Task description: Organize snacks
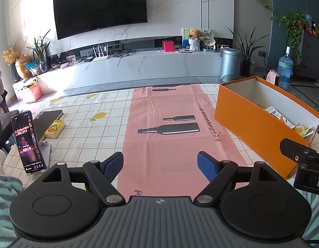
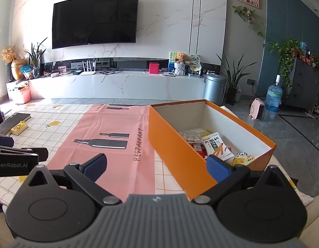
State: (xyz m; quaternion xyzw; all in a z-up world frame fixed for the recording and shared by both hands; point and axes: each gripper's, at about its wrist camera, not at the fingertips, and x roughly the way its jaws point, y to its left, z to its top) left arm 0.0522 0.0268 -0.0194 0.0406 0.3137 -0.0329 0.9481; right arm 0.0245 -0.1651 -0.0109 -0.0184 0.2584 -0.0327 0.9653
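Grippers both spread wide, holding nothing: left gripper low over the near end of the pink mat, right gripper straddling the near left corner of the orange box, one blue pad over the mat, the other in front of the box's contents. Level pose for each, pointed toward the far wall. Bodies of both cut off by the lower frame edge; only a striped sleeve visible of the person. Snacks inside the box, bunched at its near end, partly hidden by the right pad and the box wall; white packet with green print on top, red and yellow packs beneath, lettering hard to read. Far half of the box bare. Box resting on the checked counter, touching the mat's right edge. Phone propped upright at far left, screen lit, text too small to read. Book behind it, yellow pack against it. TV on the wall beyond.
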